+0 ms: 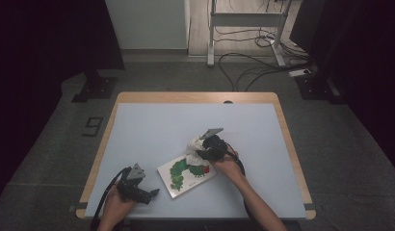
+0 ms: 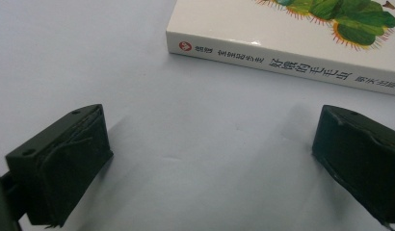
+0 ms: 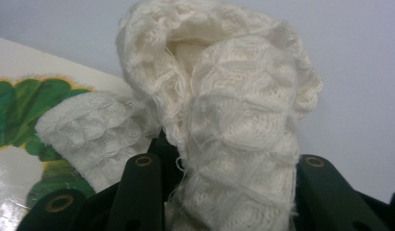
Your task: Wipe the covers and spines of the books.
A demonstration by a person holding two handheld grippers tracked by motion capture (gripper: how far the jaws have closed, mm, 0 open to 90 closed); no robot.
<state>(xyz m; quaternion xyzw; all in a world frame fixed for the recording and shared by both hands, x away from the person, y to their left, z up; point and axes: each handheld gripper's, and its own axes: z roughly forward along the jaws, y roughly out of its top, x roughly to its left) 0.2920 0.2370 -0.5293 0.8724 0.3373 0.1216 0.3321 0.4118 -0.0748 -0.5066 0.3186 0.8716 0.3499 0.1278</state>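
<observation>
A white knitted cloth [image 1: 194, 145] is bunched over the far corner of a picture book [image 1: 185, 175] that has a green caterpillar on its cover. My right gripper [image 1: 202, 153] is shut on the cloth. In the right gripper view the knitted cloth [image 3: 234, 96] fills the gap between the jaws of the right gripper [image 3: 234, 192] and folds over above them, with the book [image 3: 12, 110] at the left. My left gripper [image 1: 154, 193] rests on the mat left of the book. Its jaws stand wide open around bare mat in the left gripper view [image 2: 210, 139], facing the book's spine [image 2: 282, 67].
The grey-blue mat [image 1: 152, 125] covers a wooden table [image 1: 195, 96] whose near edge is close to both hands. Beyond the far edge, cables [image 1: 243, 67] lie on the floor by a metal frame [image 1: 243, 19].
</observation>
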